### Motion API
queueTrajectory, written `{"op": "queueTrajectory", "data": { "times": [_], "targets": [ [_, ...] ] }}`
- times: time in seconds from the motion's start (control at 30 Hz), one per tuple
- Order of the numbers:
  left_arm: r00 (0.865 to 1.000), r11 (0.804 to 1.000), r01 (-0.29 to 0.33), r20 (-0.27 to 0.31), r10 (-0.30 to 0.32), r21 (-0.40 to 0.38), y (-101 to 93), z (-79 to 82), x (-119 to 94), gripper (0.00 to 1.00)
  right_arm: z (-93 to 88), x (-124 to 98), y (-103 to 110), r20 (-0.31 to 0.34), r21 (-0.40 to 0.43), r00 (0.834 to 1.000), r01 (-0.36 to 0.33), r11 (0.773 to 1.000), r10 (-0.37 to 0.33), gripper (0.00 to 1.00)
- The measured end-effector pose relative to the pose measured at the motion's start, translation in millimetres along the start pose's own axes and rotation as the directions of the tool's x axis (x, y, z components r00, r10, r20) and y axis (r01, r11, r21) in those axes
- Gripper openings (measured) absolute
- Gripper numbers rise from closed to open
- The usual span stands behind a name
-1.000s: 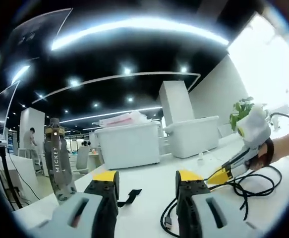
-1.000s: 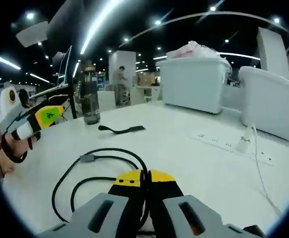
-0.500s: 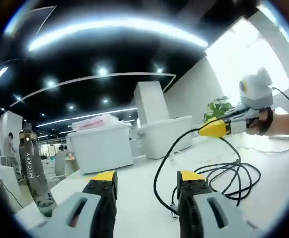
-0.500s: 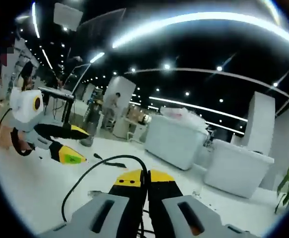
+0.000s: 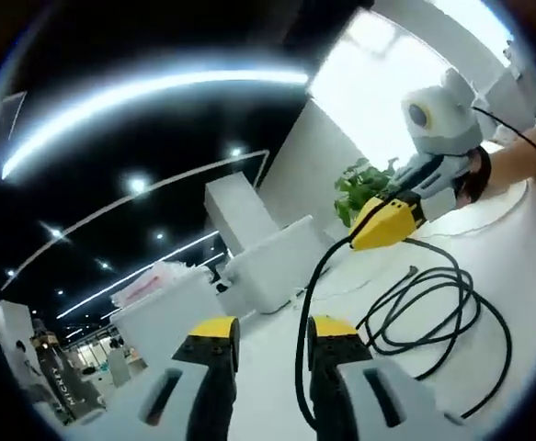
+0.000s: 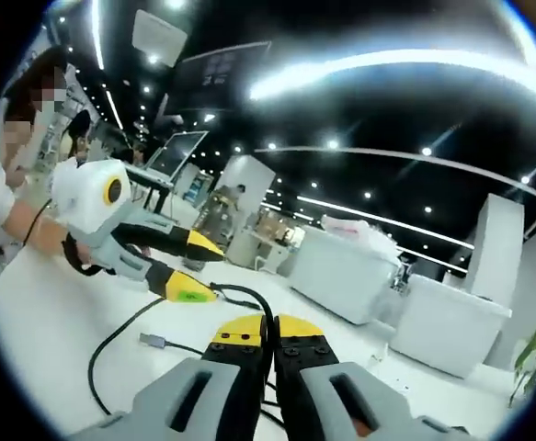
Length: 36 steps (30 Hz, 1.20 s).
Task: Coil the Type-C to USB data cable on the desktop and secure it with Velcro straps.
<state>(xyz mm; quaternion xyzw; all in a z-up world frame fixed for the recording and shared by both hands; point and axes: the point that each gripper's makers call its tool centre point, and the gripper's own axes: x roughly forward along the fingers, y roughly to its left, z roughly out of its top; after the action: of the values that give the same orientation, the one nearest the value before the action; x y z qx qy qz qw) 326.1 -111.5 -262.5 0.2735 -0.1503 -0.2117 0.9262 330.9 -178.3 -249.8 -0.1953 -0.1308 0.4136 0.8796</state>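
Observation:
The black data cable (image 5: 433, 303) lies in loose loops on the white desk (image 5: 525, 266). One strand rises to my right gripper (image 5: 382, 225), which is shut on it. That strand runs down close along the inner side of my left gripper's right jaw. My left gripper (image 5: 270, 329) is open. In the right gripper view my right gripper (image 6: 268, 326) is shut with the cable (image 6: 240, 296) arching out from its tips. The cable's plug (image 6: 153, 342) rests on the desk. My left gripper (image 6: 199, 271) hovers open just beyond the arch.
Two white lidded bins (image 5: 268, 262) (image 5: 166, 312) stand at the back of the desk, with a potted plant (image 5: 364, 184) behind them. A dark bottle (image 5: 61, 395) shows at the lower left. A person's hand (image 6: 24, 230) holds the left gripper.
Both views have tilted upward. My right gripper has lifted its strand off the desk and come closer to my left gripper. The left jaws stand a little closer together.

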Motion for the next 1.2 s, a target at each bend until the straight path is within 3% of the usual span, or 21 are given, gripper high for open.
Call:
{"op": "queueTrajectory", "data": {
  "times": [0.13,0.23,0.27,0.33,0.4,0.43,0.5,0.57,0.63,0.7,0.77,0.8,0.9,1.1,1.2],
  "targets": [
    [0.999,0.998,0.034,-0.001,-0.034,0.052,-11.4,0.8,1.2,0.27,0.0,0.0,9.1,0.001,-0.001,1.000,-0.026,1.000,0.026,0.02],
    [0.999,0.992,0.033,-0.023,-0.030,0.120,-10.5,-3.5,1.1,0.10,2.2,-1.5,15.6,0.013,0.001,0.999,-0.046,0.999,0.046,0.02],
    [0.999,0.992,0.040,-0.019,-0.038,0.120,-11.4,-3.6,0.9,0.09,2.8,-1.3,17.1,0.017,0.007,0.998,-0.052,0.999,0.052,0.02],
    [0.998,0.989,0.054,-0.019,-0.052,0.135,-12.9,-2.9,0.1,0.04,4.7,-1.6,21.2,0.032,0.041,0.997,-0.066,0.997,0.065,0.03],
    [0.998,0.989,0.055,-0.032,-0.051,0.141,-12.4,-3.4,-0.9,0.03,8.8,-3.2,21.9,0.074,0.126,0.995,-0.081,0.989,0.072,0.03],
    [0.998,0.989,0.059,-0.035,-0.055,0.137,-11.3,-3.2,-1.3,0.03,11.7,-4.5,19.5,0.097,0.172,0.993,-0.083,0.982,0.067,0.04],
    [0.999,0.997,0.041,-0.017,-0.041,0.059,-7.0,-1.0,-2.9,0.03,17.0,-7.3,10.6,0.136,0.331,0.989,-0.094,0.939,0.051,0.05],
    [0.999,0.995,0.013,-0.052,-0.008,0.097,2.7,-6.5,-5.3,0.03,20.1,-12.8,-17.2,0.156,0.442,0.988,-0.048,0.896,-0.023,0.05],
    [0.999,0.996,-0.003,-0.042,0.007,0.091,8.5,-3.4,-7.4,0.03,11.5,-16.5,-35.8,0.124,0.513,0.990,-0.008,0.858,-0.065,0.07],
    [1.000,0.996,-0.019,-0.022,0.021,0.088,11.9,3.5,-9.8,0.03,-20.2,-16.2,-31.6,-0.013,0.484,0.999,-0.021,0.875,0.031,0.12],
    [0.999,0.993,-0.034,-0.007,0.035,0.114,14.5,8.9,-11.0,0.03,-48.5,-12.1,-18.9,-0.103,0.477,0.992,-0.017,0.879,0.075,0.18],
    [0.999,0.992,-0.041,0.000,0.042,0.123,15.2,10.9,-11.8,0.03,-56.8,-10.4,-11.0,-0.126,0.475,0.986,-0.033,0.879,0.105,0.19],
    [0.999,0.991,-0.054,0.003,0.054,0.119,18.6,11.6,-12.9,0.03,-87.5,-5.4,26.3,-0.223,0.487,0.943,-0.110,0.866,0.245,0.21],
    [0.997,0.989,-0.076,0.005,0.076,0.128,24.7,13.8,-15.9,0.03,-107.4,-8.2,51.5,-0.303,0.489,0.897,-0.144,0.860,0.323,0.20],
    [0.997,0.985,-0.083,0.015,0.081,0.148,25.2,18.0,-17.1,0.03,-111.4,-7.1,54.3,-0.317,0.512,0.884,-0.145,0.847,0.344,0.15]
  ]
}}
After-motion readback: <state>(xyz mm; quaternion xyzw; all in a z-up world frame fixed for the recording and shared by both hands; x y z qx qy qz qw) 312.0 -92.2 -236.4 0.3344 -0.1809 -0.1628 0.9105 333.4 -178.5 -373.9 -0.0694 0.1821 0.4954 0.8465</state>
